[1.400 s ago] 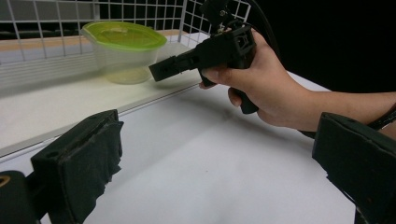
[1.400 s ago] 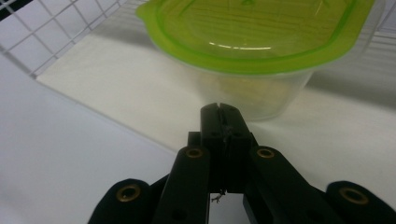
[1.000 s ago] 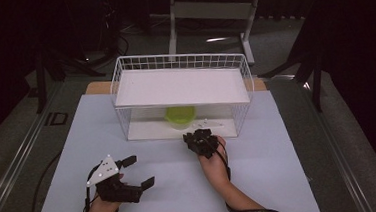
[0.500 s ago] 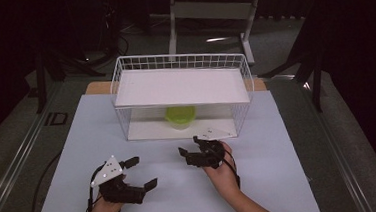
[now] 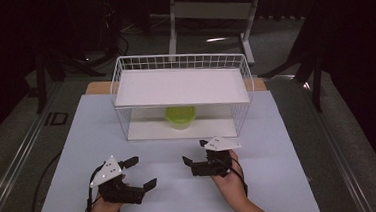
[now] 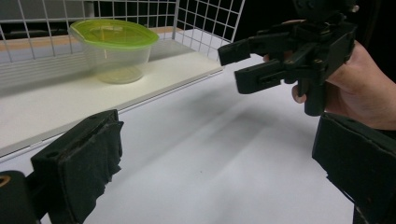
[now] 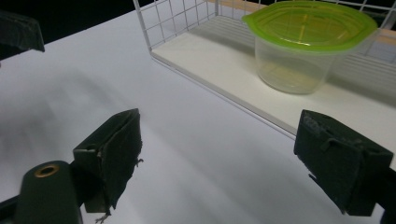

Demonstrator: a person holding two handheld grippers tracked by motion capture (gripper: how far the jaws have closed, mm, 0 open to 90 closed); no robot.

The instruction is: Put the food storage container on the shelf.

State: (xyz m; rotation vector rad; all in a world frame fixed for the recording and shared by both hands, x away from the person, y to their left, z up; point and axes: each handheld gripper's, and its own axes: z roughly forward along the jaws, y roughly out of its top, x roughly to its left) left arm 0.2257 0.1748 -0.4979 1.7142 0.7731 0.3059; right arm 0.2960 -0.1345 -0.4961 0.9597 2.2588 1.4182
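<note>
Resting on the lower shelf point(image 5: 142, 131), lidded tub point(image 5: 180, 117); right claw point(image 5: 195, 154) just spread, empty; left claw point(image 5: 141, 172) spread, empty.

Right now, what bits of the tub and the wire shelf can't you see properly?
- Tub: in the high view the shelf's white top board covers its back part.
- Inside the tub: the right gripper view shows clear walls, but whether anything lies at the bottom cannot be told.
- Wire shelf: the left gripper view's top edge cuts it off.
- Right gripper: in the left gripper view the hand hides its rear.
</note>
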